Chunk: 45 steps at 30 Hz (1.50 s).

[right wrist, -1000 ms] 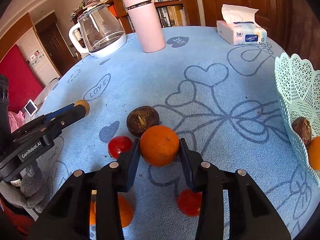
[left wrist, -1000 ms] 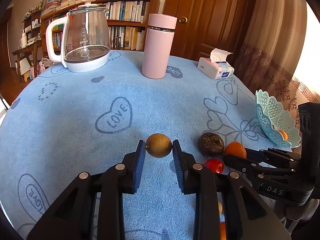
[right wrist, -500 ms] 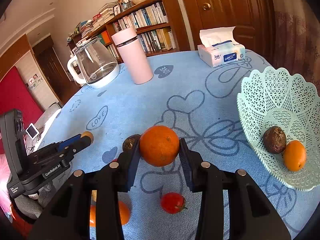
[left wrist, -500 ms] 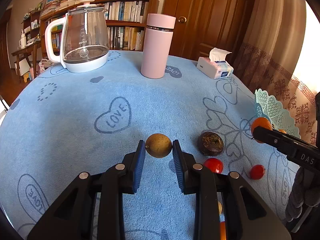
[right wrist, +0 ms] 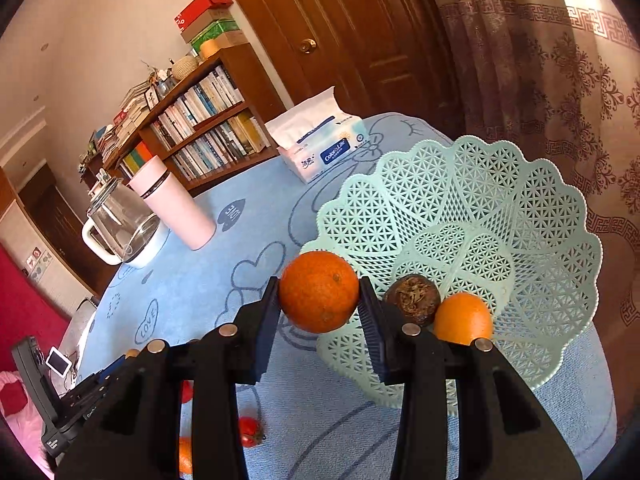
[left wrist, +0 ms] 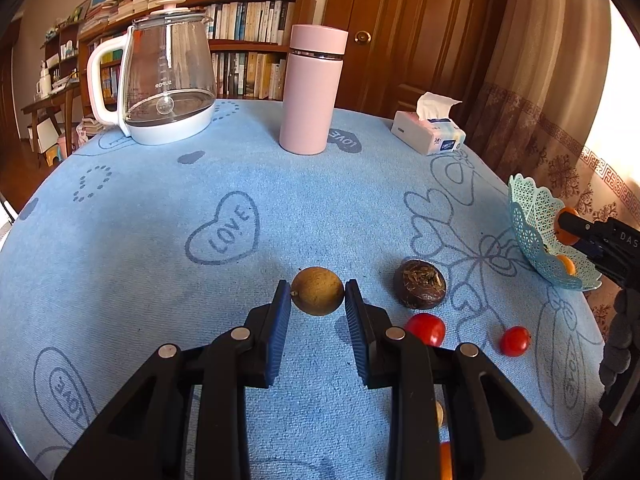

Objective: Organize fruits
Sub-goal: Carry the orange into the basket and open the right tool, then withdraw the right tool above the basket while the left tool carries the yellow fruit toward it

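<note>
My right gripper (right wrist: 319, 300) pinches an orange (right wrist: 319, 297) at the near rim of the lattice basket (right wrist: 532, 216); my left gripper (left wrist: 317, 298) clamps a brown fruit (left wrist: 317, 291). Released short, the orange could roll off.

Both tools share one build — the matte black plastic left gripper (left wrist: 317, 312) and right gripper (right wrist: 319, 312) carry ribbed blue finger pads (left wrist: 279, 332), round silver screws (left wrist: 240, 333), and white "DAS" lettering (left wrist: 628, 239) — partly cropped.

left claw (left wrist: 317, 294) gripping brown fruit (left wrist: 317, 291), blue tablecloth (left wrist: 160, 216)
</note>
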Motion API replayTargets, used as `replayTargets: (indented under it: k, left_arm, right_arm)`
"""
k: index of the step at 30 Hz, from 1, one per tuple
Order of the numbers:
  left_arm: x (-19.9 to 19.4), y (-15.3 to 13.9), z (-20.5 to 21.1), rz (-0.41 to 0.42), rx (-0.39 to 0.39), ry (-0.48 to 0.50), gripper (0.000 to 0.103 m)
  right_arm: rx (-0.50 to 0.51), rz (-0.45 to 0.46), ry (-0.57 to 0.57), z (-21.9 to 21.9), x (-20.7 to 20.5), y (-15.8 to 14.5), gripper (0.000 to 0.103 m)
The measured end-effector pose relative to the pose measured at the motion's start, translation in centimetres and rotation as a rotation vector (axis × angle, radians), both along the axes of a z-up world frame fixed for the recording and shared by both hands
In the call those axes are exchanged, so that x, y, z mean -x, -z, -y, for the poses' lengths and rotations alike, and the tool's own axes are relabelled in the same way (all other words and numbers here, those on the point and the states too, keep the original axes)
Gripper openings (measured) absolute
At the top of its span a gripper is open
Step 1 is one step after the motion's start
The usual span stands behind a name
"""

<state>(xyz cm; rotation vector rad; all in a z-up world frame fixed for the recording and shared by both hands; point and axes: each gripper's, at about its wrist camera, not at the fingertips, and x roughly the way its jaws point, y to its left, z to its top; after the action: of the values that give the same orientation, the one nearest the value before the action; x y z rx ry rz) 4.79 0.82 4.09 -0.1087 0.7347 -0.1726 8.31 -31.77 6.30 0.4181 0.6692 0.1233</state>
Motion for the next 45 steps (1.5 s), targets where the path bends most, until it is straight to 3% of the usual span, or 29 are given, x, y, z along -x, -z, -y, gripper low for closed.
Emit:
replayTargets:
  k: [5, 16, 36, 42, 45]
  left_arm:
    - [0.1, 0.1, 0.1, 0.0, -0.001, 0.002, 0.028]
    - [0.1, 0.1, 0.2, -0.001, -0.002, 0.005, 0.028]
    - [0.4, 0.0, 0.8, 0.001, 0.002, 0.019, 0.028]
    - [0.5, -0.5, 1.4, -0.001, 0.009, 0.039, 0.028]
    - [0.6, -0.7, 1.9, -0.001, 0.008, 0.054, 0.028]
  right_arm:
    - [-0.057, -0.043, 0.063, 2.3, -0.6, 1.2, 0.04]
    - [-0.086, -0.067, 0.052, 2.1, -1.2, 2.2, 0.041]
    - [-0.142, 0.013, 0.095, 3.3, 0.2, 1.0, 0.049]
    - [-0.132, 0.044, 0.149, 3.8, 0.9, 0.5, 0.066]
    - [-0.139, 0.053, 0.193, 4.3, 1.3, 0.4, 0.083]
